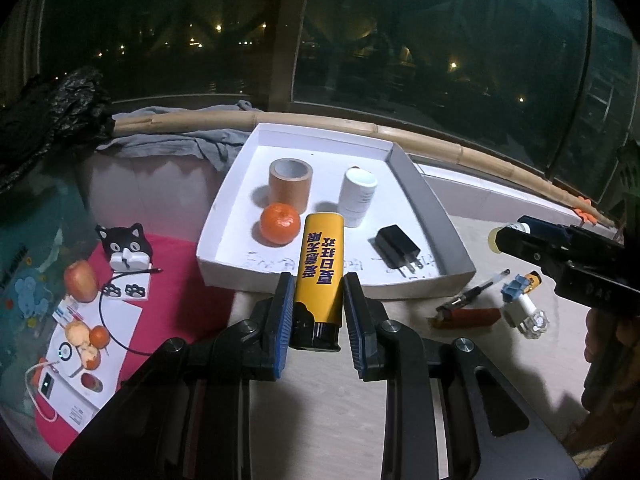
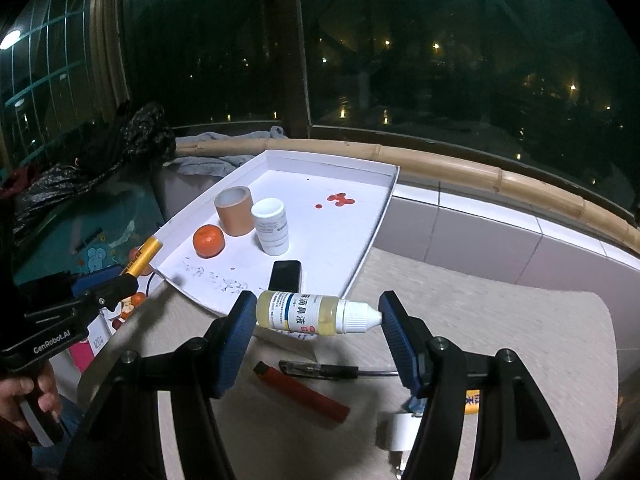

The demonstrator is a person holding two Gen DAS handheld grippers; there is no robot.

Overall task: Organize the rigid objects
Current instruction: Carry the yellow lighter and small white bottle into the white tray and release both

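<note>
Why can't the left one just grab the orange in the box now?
Probably not yet. The left hand-held gripper is already shut on the yellow lighter, so its jaws are full. The orange sits uncovered in the white box just ahead, so the path looks free once the lighter is put down.

Yellow plastic lighter, glossy, black base. White shallow cardboard tray, matt. Brown tape roll, dull papery sheen. White plastic pill bottle, smooth, paper label. Orange mandarin, dimpled skin. Black plastic charger plug, matt, metal prongs. Clear plastic dropper bottle, glossy, ribbed white cap. Blue gripper pads, ribbed, rubbery. Bamboo rail, smooth. Grey cloth, crumpled. Red plastic bar, matt.
</note>
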